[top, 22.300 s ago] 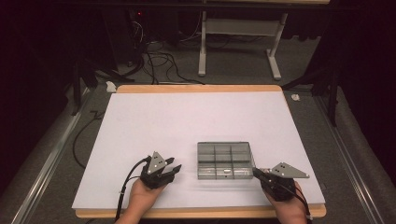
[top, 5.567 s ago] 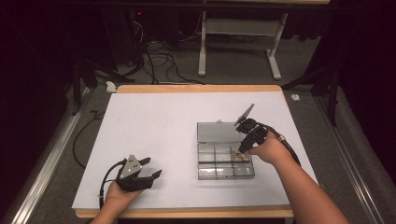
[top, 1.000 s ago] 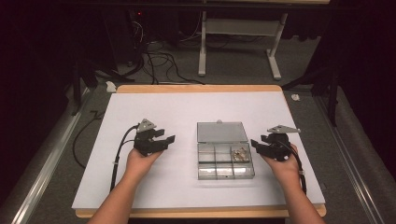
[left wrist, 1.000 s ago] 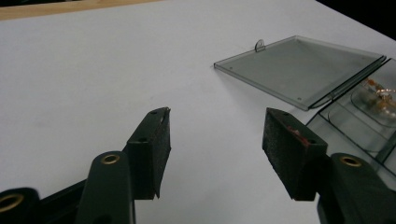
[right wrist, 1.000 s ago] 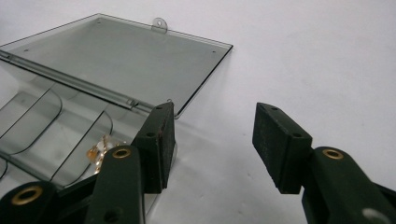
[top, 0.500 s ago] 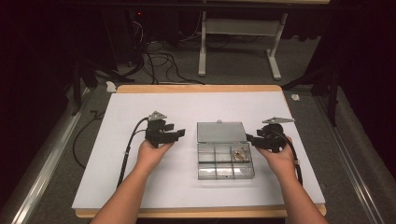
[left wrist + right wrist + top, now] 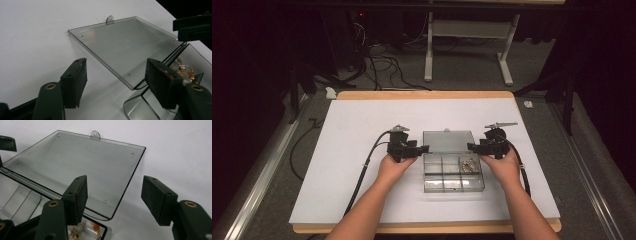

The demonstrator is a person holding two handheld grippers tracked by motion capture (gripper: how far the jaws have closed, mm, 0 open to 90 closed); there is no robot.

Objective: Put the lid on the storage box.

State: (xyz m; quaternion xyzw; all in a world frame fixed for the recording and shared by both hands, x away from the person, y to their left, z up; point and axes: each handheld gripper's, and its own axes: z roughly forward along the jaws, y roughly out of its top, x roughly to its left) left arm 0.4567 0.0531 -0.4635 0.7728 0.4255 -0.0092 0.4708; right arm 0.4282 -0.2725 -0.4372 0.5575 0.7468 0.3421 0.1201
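Note:
A clear plastic compartment box (image 7: pixel 453 181) lies open mid-table, its lid (image 7: pixel 448 140) flat on the white mat behind it. Gold and beaded jewellery (image 7: pixel 469 164) sits in the back right compartment. My left gripper (image 7: pixel 424 148) is at the box's left side by the hinge, and my right gripper (image 7: pixel 471 147) is at its right side. In the left gripper view the left gripper (image 7: pixel 116 72) stands open over the lid's (image 7: pixel 125 42) near corner, its pads touching nothing. The right gripper (image 7: pixel 115 187) is likewise open over the lid's (image 7: pixel 75 157) corner, the jewellery (image 7: pixel 85 230) below. Both jaws have just been opening.
The white mat (image 7: pixel 362 120) covers a wood-edged table (image 7: pixel 422 94). A black cable (image 7: pixel 362 170) trails from the left gripper toward the front left, and another (image 7: pixel 524 172) runs along the right forearm. Dark floor, cables and a stand's legs (image 7: pixel 467 55) lie beyond the far edge.
Both hands have moved inward from the sides to the open box, the left one farther. Both pairs of jaws stand wider. The box and lid have not moved.

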